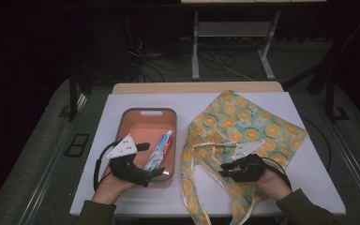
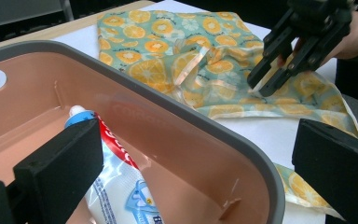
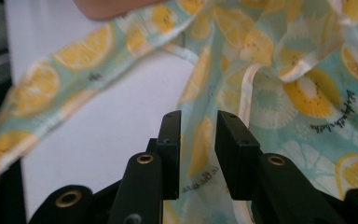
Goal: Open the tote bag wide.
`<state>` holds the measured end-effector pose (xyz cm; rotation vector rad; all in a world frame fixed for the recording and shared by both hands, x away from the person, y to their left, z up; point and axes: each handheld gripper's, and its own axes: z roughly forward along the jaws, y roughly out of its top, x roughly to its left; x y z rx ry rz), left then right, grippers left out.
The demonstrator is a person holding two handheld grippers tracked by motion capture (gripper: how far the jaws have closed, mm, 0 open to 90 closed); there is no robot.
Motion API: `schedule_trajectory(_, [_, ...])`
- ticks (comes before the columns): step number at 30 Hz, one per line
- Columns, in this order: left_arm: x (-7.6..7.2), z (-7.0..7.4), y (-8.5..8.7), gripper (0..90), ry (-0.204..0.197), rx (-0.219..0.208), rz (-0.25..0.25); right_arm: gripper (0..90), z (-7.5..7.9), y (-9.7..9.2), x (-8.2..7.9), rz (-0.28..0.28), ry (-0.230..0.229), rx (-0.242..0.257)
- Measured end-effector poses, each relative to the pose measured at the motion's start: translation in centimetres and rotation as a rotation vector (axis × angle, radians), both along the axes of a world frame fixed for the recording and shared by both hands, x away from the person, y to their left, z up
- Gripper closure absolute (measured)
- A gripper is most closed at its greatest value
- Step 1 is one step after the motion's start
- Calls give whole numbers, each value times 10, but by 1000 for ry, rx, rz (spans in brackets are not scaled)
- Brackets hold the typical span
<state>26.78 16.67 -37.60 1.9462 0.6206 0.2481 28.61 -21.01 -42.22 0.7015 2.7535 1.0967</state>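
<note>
Nearest us in the high view, two sleeved forearms come in from the bottom edge, each hand holding a gripper over the white tabletop [image 1: 309, 178].

The left gripper [image 1: 157, 172] sits at the near right corner of the pink tray [image 1: 146, 114]. In the left gripper view its jaws stand spread wide: one is inside the tray just beside the toothpaste tube [image 2: 116, 186], the other is outside the tray's grey rim [image 2: 205, 122], above the tabletop. The rim runs between them, and we see no pad pressing on the tube or the rim. The tube lies slanted along the tray's right side, its white cap pointing toward the far end.

The right gripper [image 1: 226, 169] hangs over the near part of the orange-slice tote bag [image 1: 243, 119], close to its handles. In the right gripper view its jaws stand slightly apart with a narrow gap, and a fold of the bag's fabric [image 3: 199, 149] shows in that gap; we cannot tell whether the pads actually press on the cloth. A pale satin handle strap [image 3: 248, 88] curves just beyond the jaw tips.

Farther out, the bag spreads flat toward the tabletop's far right corner, with the tray to its left, the two well apart from the tabletop's far wooden edge [image 1: 197, 87].
</note>
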Motion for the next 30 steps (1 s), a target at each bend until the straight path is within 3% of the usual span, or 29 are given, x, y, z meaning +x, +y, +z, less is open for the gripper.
schedule_trajectory(4, [0, 0, 0, 4, 0, -1, 0, 615, -11, 4, 3, -11, -15, -60])
schedule_trajectory(8, [0, 0, 0, 4, 1, -2, 1, 581, -19, 5, 5, -19, -18, -99])
schedule_trajectory(10, [0, 0, 0, 4, 1, 0, 1, 599, -20, 4, 7, -26, -21, -90])
schedule_trajectory(18, [0, 0, 0, 4, 0, 2, 2, 878, -22, 0, 13, -65, -33, -72])
schedule_trajectory(22, [0, 0, 0, 4, 1, 0, 0, 886, -19, -2, 14, -75, -31, -58])
schedule_trajectory(30, [0, 0, 0, 4, 2, 2, 0, 887, -1, -18, 19, -120, -53, 39])
